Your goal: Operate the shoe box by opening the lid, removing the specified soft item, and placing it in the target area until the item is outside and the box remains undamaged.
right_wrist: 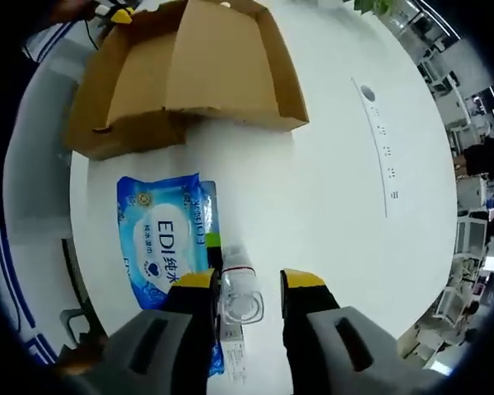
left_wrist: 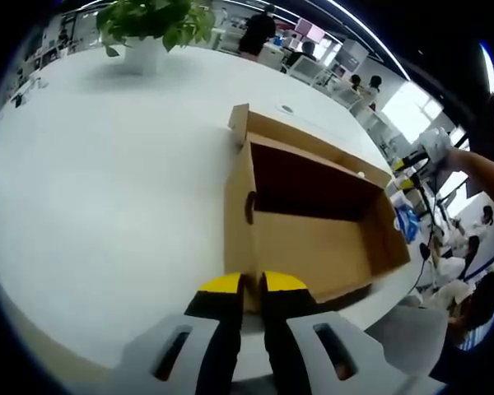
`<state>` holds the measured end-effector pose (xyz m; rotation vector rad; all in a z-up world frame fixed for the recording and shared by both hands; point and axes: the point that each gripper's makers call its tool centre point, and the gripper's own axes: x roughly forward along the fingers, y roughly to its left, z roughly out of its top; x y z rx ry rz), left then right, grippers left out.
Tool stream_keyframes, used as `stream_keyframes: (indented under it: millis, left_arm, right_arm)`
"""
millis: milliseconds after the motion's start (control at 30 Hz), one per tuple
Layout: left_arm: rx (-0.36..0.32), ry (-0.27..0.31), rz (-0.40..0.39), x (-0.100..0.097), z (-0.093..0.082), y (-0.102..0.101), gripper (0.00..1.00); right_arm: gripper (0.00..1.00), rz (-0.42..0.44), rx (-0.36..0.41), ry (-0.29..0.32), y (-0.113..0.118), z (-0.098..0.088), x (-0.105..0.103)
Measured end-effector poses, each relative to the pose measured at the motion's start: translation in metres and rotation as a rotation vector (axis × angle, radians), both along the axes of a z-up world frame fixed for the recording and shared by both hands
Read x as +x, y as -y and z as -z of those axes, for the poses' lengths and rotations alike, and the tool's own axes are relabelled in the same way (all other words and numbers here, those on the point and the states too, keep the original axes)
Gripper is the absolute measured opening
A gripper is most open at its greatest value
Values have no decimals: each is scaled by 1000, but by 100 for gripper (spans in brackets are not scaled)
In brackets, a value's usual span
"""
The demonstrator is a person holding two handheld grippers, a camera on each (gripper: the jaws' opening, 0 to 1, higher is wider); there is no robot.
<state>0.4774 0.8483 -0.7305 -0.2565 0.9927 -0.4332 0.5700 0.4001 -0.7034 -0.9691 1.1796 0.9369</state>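
A brown cardboard shoe box (left_wrist: 313,239) stands open on the white table (left_wrist: 107,189), its dark inside facing up. My left gripper (left_wrist: 253,284) is shut on the box's near wall edge. The raised lid (right_wrist: 222,66) shows at the top of the right gripper view. A blue wet-wipes pack (right_wrist: 160,239) lies flat on the table beside the box. My right gripper (right_wrist: 249,281) is open, its jaws on either side of the pack's clear flap end (right_wrist: 240,300). The right gripper (left_wrist: 413,160) also appears beyond the box, with a sliver of the pack (left_wrist: 405,222) below it.
A potted plant (left_wrist: 148,29) stands at the table's far end. A socket strip (right_wrist: 380,132) is set into the table right of the box. The table edge runs close behind the pack. People sit at desks (left_wrist: 461,247) beyond the table.
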Motion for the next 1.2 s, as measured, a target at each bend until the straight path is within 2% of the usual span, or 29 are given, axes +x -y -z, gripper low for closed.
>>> stream_keyframes:
  millis: [233,300,367,467,600,733,833,867,933,1067,1200]
  left_arm:
    - [-2,5,-1,0,0,-1,5]
    - [-5,4,-2,-1,-1,-1,5]
    - [-5,4,-3,-1,-1,-1,5]
    - [-4,4,-2,0,-1,-1,5]
    - [-5,6,0,0,-1,-1,5]
    - [-9,7,1,0,-1,0,5]
    - [-13,6,-1,0,-1,0,5]
    - [-13,7,-2,0,-1,0,5]
    - [-14,8,-4,0,-1,0,5]
    - [-21,9,-8,1,0,0,5]
    - [-23,12,-13,0,0,-1,5]
  right_arm:
    - [26,36,69,61,-22,-21,0]
    - [25,71,131,69,-36,-25,-2]
    - [24,85,169,65,-47,-28,-6]
    - [22,89,176,64,-57,-28,-10]
    - [21,133,241,54,-77,-27,-14]
    - [18,212,290,12,-92,-21,-15]
    - [17,307,356,-17,-103,-19,-11]
    - [17,368,407,-22,-110,-20,-6]
    - [17,434,455,-34,-117,-21,0]
    - [15,421,394,-35,-117,-8,0]
    - [14,478,423,-59,-122,-1,9]
